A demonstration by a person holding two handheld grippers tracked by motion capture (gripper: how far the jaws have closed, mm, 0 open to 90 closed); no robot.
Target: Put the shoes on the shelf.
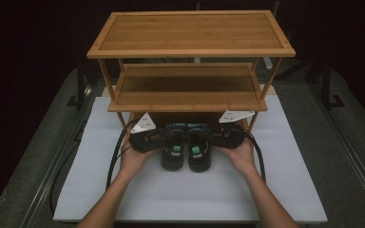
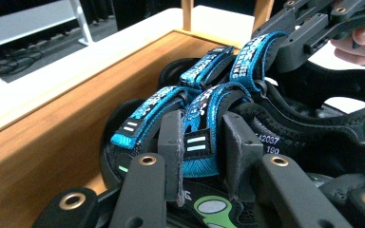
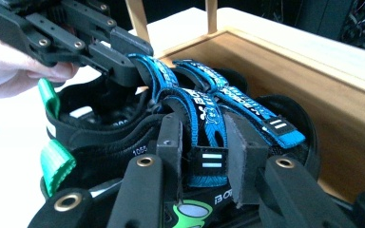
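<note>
Sandals (image 1: 186, 148), a black pair with blue straps and green heel tabs, side by side on the white mat (image 1: 285, 180), toes tucked under the lowest shelf of the bamboo rack (image 1: 190, 33). Left sandal (image 1: 174, 149) gripped from its outer side by the left gripper (image 1: 158, 138): jaws nearly together, pinching a blue strap (image 2: 197, 142), seen plainly in the left gripper view. Right sandal (image 1: 199, 149) taken likewise by the right gripper (image 1: 217, 137), jaws narrowed onto the strap (image 3: 210, 142) with the white bars. Both hands low at the mat, cables trailing back past the wrists. Wooden lower shelf edge (image 2: 52, 142) just beside the toes, close along the sandals' front; rack legs (image 1: 105, 76) standing either side, middle shelf (image 1: 187, 88) overhanging above.
</note>
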